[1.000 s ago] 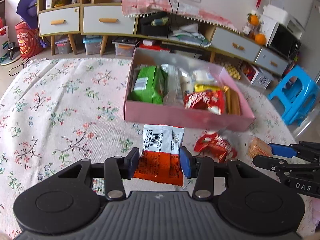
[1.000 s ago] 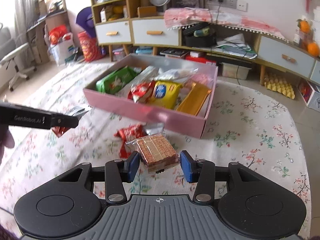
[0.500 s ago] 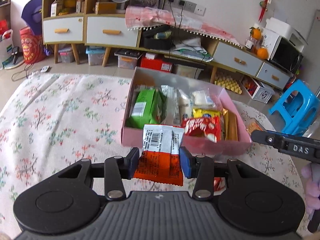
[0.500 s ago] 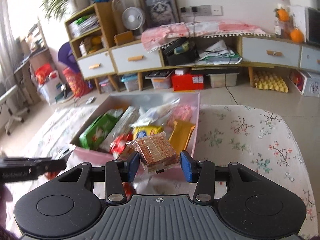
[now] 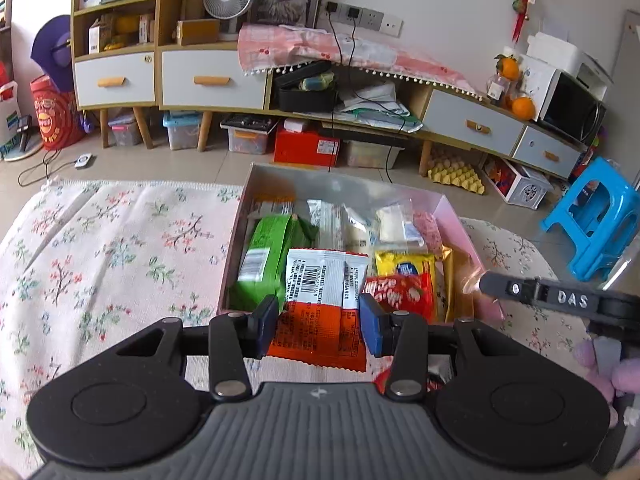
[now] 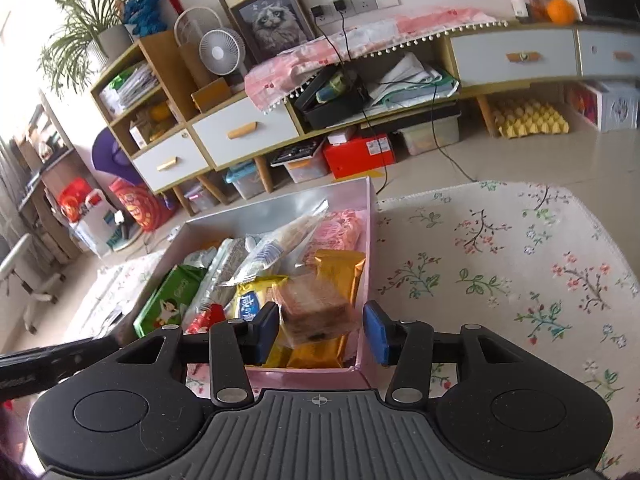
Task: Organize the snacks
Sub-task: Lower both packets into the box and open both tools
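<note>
Left gripper (image 5: 319,322): blue pads clamped on an orange-and-white snack packet (image 5: 320,308), barcode side up, held over the near wall of the pink box (image 5: 454,216). Print on the packet is too small to read.

Right gripper (image 6: 321,328): pads spread apart. The left pad touches a clear-wrapped brown cracker block (image 6: 316,308), the right pad stands clear of it. The block is blurred, so whether it is gripped or loose is unclear. It sits over the box's near right corner, above a gold packet (image 6: 336,268).

Pose: both grippers point forward and down into the pink box. Left is over its near edge, right over its right end.

Left view only: the right gripper's finger comes in from the right of the box, lettered "DAS" (image 5: 572,299). A red packet (image 5: 400,294) and a yellow one (image 5: 404,266) lie in the box beside the held packet, and a green packet (image 5: 262,264) lies at the box's left end.

Right view only: the left gripper's finger (image 6: 52,362) crosses left of the box with partial, unreadable lettering. A pink wrapped snack (image 6: 340,228) lies at the box's far right, and the green packet shows a cartoon figure.

The box sits on a floral tablecloth (image 5: 100,248).
</note>
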